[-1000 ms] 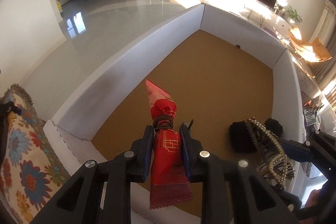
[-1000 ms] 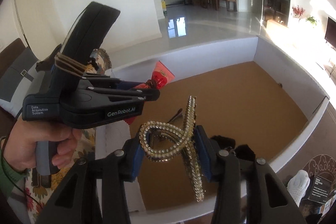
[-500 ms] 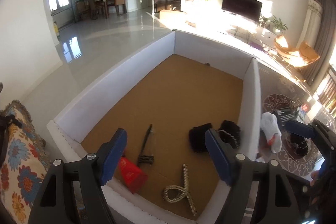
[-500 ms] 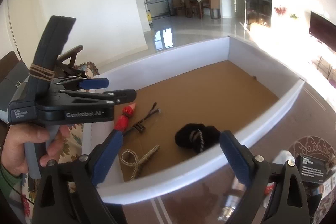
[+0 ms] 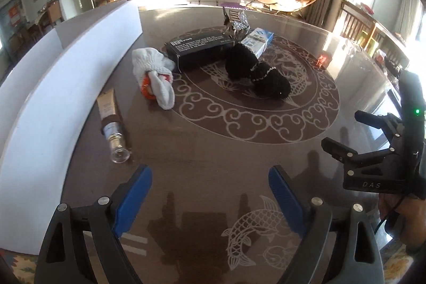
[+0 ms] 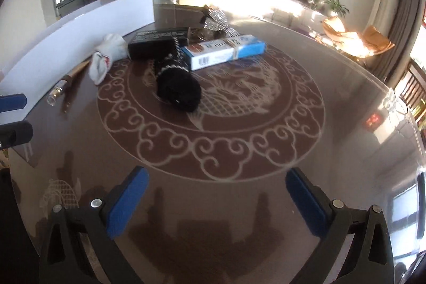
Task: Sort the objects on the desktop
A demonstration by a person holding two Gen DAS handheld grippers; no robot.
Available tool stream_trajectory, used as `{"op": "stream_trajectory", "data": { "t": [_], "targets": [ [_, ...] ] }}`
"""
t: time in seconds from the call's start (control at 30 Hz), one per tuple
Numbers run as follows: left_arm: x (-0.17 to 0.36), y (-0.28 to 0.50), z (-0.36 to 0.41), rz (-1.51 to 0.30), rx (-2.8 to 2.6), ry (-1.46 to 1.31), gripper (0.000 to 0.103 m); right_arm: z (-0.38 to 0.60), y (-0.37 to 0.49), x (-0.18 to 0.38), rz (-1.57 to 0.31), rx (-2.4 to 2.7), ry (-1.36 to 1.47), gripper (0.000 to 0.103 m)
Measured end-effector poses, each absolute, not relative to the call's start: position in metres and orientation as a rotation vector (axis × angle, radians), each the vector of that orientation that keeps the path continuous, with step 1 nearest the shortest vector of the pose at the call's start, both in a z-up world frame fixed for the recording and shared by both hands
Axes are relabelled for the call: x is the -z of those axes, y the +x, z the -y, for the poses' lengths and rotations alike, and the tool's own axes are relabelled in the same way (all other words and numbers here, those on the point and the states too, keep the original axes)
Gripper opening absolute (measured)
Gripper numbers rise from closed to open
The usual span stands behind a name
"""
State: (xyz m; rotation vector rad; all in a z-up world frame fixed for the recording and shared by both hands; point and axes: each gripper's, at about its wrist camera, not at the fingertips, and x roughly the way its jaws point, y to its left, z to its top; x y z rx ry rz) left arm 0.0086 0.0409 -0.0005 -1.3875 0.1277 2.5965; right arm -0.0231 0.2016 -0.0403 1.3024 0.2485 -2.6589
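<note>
Both grippers hover open and empty over a brown patterned table (image 5: 202, 151). My left gripper (image 5: 210, 196) faces a white sock (image 5: 154, 71), a black box (image 5: 199, 48), a black fuzzy item with beads (image 5: 255, 71), a blue-white box (image 5: 259, 40) and a cosmetic tube (image 5: 111, 124). My right gripper (image 6: 215, 201) faces the same black fuzzy item (image 6: 178, 87), blue-white box (image 6: 223, 51), black box (image 6: 157, 41), white sock (image 6: 106, 55) and tube (image 6: 66, 83). The right gripper also shows in the left wrist view (image 5: 343, 132).
The white wall of the sorting box (image 5: 66, 65) runs along the left of the table, also in the right wrist view (image 6: 80, 28). A crumpled silver wrapper (image 6: 215, 20) lies behind the boxes. The left gripper's fingertips (image 6: 13, 103) show at the left edge.
Both grippers opened and dropped the red packet and the beaded hair clip into the box, then swung right from the box to the table with its loose objects.
</note>
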Motion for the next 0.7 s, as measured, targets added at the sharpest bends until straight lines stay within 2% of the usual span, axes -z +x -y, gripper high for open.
{"op": "stream_trajectory", "data": {
  "t": [0.2, 0.23, 0.33, 0.4, 0.7],
  "targets": [
    [0.029, -0.012, -0.054, -0.156, -2.632, -1.405, 0.089, -0.235, -0.016, 0.050, -0.083, 2.709, 1.375, 0.103],
    [0.035, -0.016, -0.050, -0.146, -2.638, -1.422, 0.092, -0.234, -0.016, 0.049, -0.068, 2.708, 1.392, 0.103],
    [0.037, -0.017, -0.040, -0.097, -2.684, -1.374, 0.095, -0.229, -0.018, 0.049, -0.090, 2.724, 1.405, 0.103],
    [0.040, -0.020, -0.044, -0.119, -2.654, -1.393, 0.103, -0.228, -0.016, 0.048, -0.090, 2.725, 1.404, 0.103],
    [0.039, -0.020, -0.042, -0.108, -2.662, -1.383, 0.103, -0.228, -0.017, 0.049, -0.090, 2.725, 1.404, 0.103]
  ]
}}
